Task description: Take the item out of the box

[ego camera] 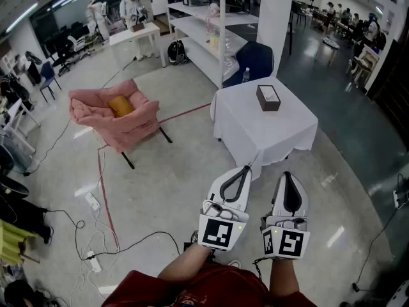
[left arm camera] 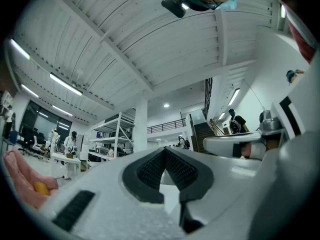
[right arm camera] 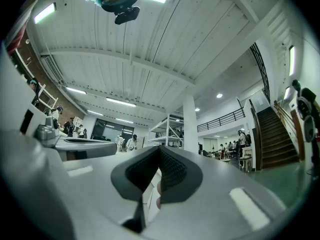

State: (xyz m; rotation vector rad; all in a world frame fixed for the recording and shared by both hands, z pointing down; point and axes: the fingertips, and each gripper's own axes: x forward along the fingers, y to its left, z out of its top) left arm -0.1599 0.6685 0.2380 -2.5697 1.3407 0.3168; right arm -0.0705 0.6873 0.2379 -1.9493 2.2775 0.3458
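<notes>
A small dark box with a pale top stands on a table under a white cloth, some way ahead of me. Both grippers are held out in front of my body, short of the table and above the concrete floor. My left gripper has its jaws closed together with nothing between them, and its pads meet at the tip in the left gripper view. My right gripper is shut and empty too, as the right gripper view also shows. Both gripper views tilt up at the ceiling, so neither shows the box.
A pink armchair with an orange cushion stands left of the table. Behind the table are a dark blue chair, a white column and a shelving rack. Cables and red tape cross the floor at left.
</notes>
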